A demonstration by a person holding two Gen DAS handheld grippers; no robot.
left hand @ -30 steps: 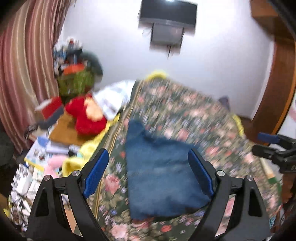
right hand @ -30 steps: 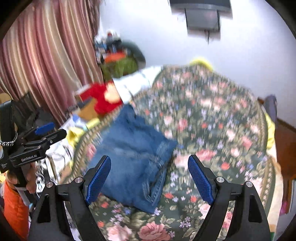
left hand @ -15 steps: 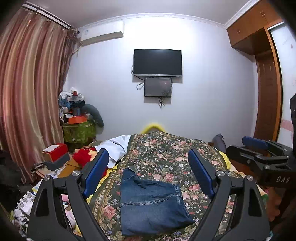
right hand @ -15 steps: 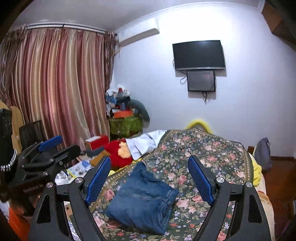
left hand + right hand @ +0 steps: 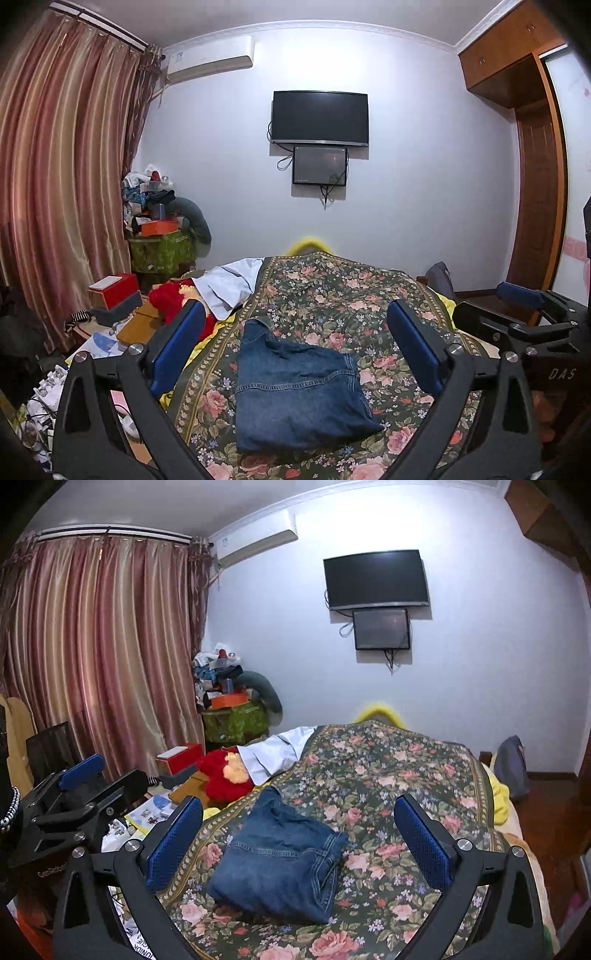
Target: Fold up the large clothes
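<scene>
A: What has changed in the last second?

B: Both grippers have pulled up and back. The left gripper (image 5: 295,347) and right gripper (image 5: 298,836) are spread wide, grasping nothing.

A: Location of the jeans (image 5: 295,387)?

B: Folded into a compact stack on the bed (image 5: 369,295), near its left edge, well below both grippers.

A: Meaning?

B: The fold appears complete; this item is released.

Even indoor light, both views sharp, bright glare on the white wall (image 5: 461,524) in the right wrist view, strong fisheye bending of curtains (image 5: 55,184), black vignette at corners, soft shadow beneath the television (image 5: 320,117).
</scene>
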